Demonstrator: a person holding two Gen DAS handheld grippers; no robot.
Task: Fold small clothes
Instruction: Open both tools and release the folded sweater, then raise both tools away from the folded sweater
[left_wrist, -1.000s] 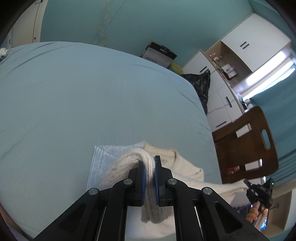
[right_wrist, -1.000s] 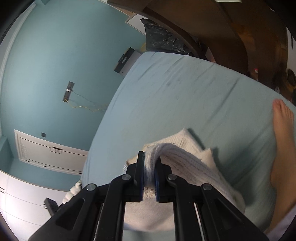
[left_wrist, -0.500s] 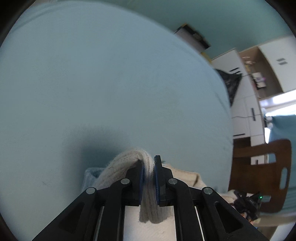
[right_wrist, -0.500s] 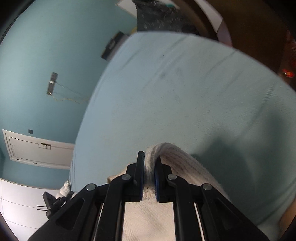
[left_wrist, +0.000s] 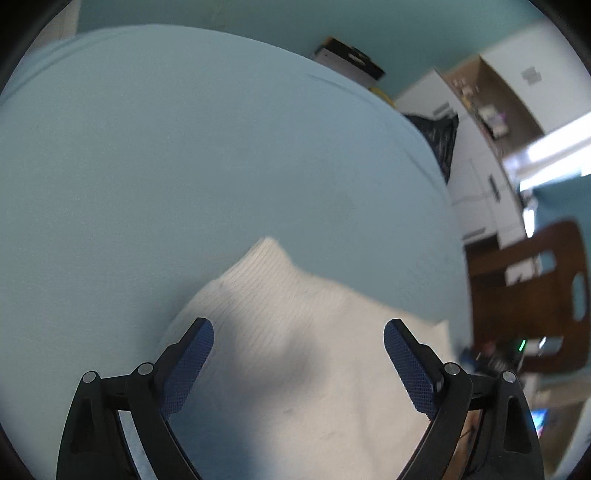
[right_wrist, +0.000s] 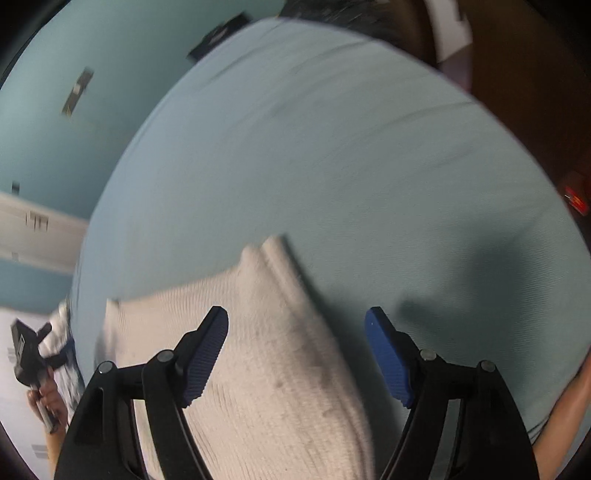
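A cream knitted garment (left_wrist: 306, 354) lies folded on the light blue bed sheet (left_wrist: 184, 166). My left gripper (left_wrist: 298, 328) is open, its blue pads spread wide just above the cloth and holding nothing. The garment also shows in the right wrist view (right_wrist: 266, 362), with a raised corner pointing away. My right gripper (right_wrist: 296, 317) is open too, jaws wide over the garment's right edge, empty. Both views are blurred by motion.
A wooden chair (left_wrist: 546, 291) stands to the right of the bed, with white cabinets (left_wrist: 480, 166) and a black bag (left_wrist: 439, 136) behind. The other gripper and hand (right_wrist: 33, 362) show at the left edge. A bare foot (right_wrist: 569, 398) rests at the right.
Both grippers were shut on folds of the knitted garment; now both have opened wide and let go. The garment has dropped flat onto the sheet.
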